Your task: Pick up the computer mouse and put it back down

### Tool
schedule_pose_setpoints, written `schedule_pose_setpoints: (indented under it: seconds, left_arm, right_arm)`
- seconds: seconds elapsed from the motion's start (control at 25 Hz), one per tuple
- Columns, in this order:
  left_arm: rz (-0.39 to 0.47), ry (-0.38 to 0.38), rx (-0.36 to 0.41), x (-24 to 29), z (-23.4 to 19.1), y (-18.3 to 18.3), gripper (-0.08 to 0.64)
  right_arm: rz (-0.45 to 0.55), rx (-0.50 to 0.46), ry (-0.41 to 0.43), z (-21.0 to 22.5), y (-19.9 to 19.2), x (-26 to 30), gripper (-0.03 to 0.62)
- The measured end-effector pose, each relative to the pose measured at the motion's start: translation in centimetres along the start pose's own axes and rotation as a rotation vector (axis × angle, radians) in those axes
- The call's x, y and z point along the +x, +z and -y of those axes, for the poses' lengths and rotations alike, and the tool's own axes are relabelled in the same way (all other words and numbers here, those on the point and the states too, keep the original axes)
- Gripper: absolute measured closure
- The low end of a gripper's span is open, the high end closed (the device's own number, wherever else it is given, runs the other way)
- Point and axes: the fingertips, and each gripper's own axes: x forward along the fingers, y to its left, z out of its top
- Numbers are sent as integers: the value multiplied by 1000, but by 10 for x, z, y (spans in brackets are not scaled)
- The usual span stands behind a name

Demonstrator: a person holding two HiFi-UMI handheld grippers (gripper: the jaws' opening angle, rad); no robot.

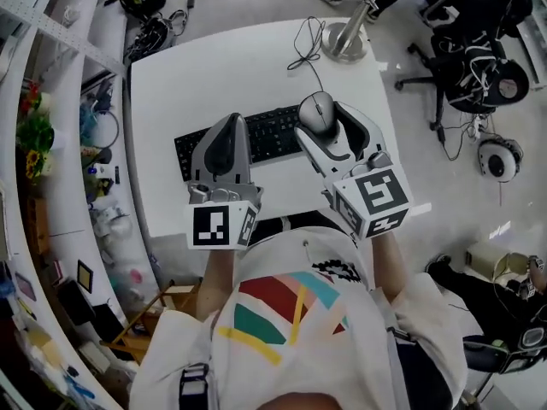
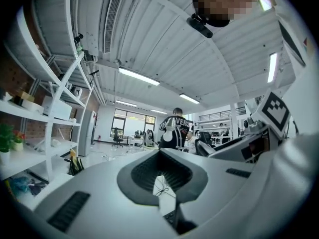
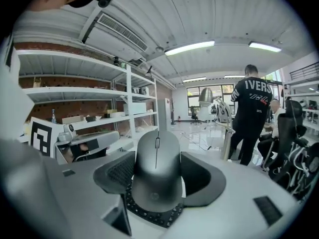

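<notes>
The grey computer mouse (image 1: 318,111) sits between the jaws of my right gripper (image 1: 321,120), whose pads press on its two sides. In the right gripper view the mouse (image 3: 156,171) fills the middle, held just above the right end of the black keyboard (image 3: 152,218). The keyboard (image 1: 273,135) lies across the near part of the white table (image 1: 214,67). My left gripper (image 1: 227,126) hovers over the keyboard's left half. Its jaws are shut, with only a thin slit between the pads (image 2: 144,176) and nothing in them.
A metal stand's round base (image 1: 346,37) stands at the table's far edge, with a thin black cable (image 1: 306,45) looping beside it. Right of the table are an office chair (image 1: 479,67) and a headset (image 1: 498,156) on the floor. Cluttered shelves (image 1: 51,143) run along the left. A person in a black shirt (image 3: 251,118) stands further off.
</notes>
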Motion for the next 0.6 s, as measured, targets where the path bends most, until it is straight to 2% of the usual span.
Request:
schedule_pose_setpoints:
  seconds: [0.32,0.6]
  left_arm:
    - [-94,-156,-6,58,66,-43,516]
    - [-145,-248,-6,91,106,-71,517]
  right_arm:
    - [-65,105,-165,85,-48,-29,296]
    - [-155,188,-246,138,-99,-38,296]
